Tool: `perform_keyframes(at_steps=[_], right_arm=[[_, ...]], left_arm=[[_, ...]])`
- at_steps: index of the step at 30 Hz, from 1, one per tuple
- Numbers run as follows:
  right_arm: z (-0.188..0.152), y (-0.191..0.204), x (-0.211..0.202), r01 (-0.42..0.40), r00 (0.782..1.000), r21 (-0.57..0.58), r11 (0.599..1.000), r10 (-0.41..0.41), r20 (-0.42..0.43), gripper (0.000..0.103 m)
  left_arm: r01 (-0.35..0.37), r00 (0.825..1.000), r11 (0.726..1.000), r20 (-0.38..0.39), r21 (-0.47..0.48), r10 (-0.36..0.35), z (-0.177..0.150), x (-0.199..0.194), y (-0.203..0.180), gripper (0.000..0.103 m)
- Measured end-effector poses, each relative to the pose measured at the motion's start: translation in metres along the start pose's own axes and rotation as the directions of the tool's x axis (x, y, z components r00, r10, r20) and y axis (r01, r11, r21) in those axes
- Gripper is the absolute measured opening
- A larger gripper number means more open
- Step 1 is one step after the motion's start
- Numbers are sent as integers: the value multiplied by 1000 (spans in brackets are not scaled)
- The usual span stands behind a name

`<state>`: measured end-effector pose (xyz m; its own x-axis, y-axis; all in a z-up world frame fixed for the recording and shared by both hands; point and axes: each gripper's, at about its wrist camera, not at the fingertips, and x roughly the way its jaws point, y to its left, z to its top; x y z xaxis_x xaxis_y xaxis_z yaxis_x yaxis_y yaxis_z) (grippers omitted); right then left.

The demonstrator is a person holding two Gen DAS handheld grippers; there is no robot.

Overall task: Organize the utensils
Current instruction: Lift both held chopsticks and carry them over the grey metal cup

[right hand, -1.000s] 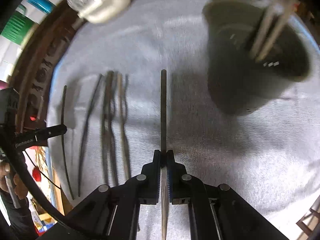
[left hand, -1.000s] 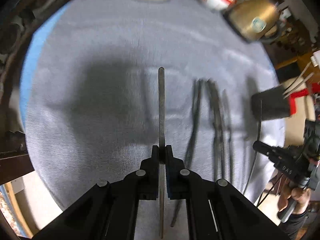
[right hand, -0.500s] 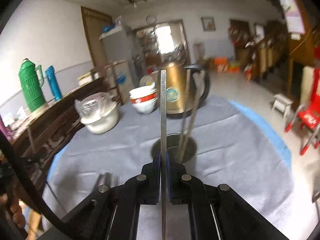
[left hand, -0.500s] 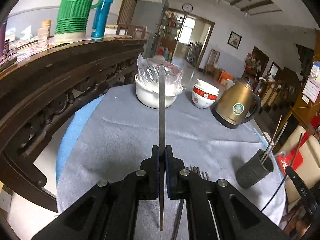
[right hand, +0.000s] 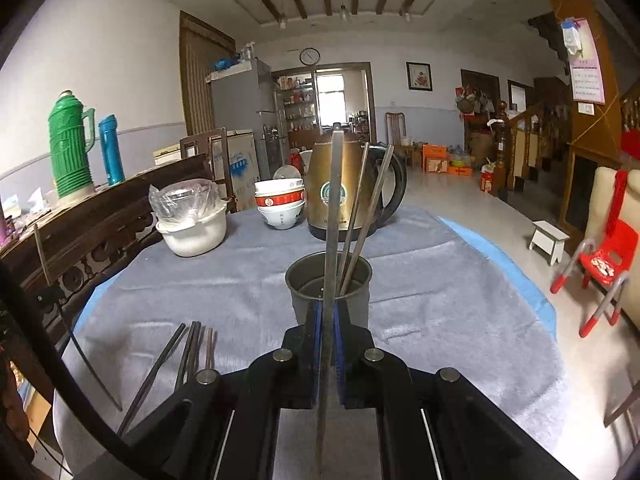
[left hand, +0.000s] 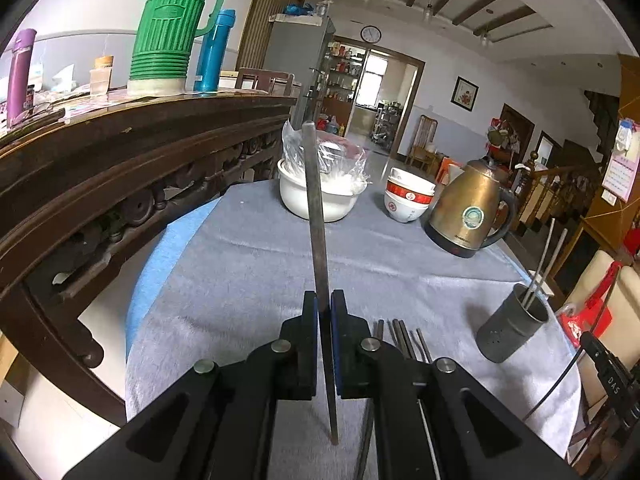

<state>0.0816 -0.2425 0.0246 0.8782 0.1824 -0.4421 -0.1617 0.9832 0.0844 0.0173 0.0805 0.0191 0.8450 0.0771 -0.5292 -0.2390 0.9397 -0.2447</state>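
Two views show one moment of sorting chopsticks into a holder.

From the left wrist, we see our left claw [left hand: 324, 344] clenched on a single dark chopstick [left hand: 316, 216], which points up and away over the grey cloth on the table [left hand: 248, 264]. Several more loose chopsticks [left hand: 400, 336] lie on the cloth just right of the claw. The dark metal holder cup [left hand: 510, 336] stands well off to the right with two chopsticks leaning in it. We judge this chopstick is lifted and awaiting delivery; the next move needs a swing right, then a tip-down over the cup's mouth. At the far end stand a white bowl [left hand: 316, 200] covered in plastic, stacked bowls [left hand: 408, 200] and a brass kettle [left hand: 470, 212], all clear of that path.

From the right wrist, our right claw [right hand: 329, 354] is likewise clamped on its own chopstick [right hand: 334, 208], and the holder cup [right hand: 328, 280] sits directly ahead, close behind the claw. The two chopsticks in the cup [right hand: 368, 208] lean right and could snag the incoming one. Loose chopsticks [right hand: 188, 348] lie on the cloth at lower left.
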Motion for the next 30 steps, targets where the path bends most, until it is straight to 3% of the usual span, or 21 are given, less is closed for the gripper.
perform_keyframes(at_steps=[9,30], right_arm=[[-12,-20,-38,-4,1000,55,998,5,-9,8],[-28,-32,-66,-12,1000,135,991,15,-25,8]], left_arm=[[11,1000,1000,3,-22,-11,-9,-19,8,7],[25,1000,999,16,-38,-24,-21,-38,9,7]])
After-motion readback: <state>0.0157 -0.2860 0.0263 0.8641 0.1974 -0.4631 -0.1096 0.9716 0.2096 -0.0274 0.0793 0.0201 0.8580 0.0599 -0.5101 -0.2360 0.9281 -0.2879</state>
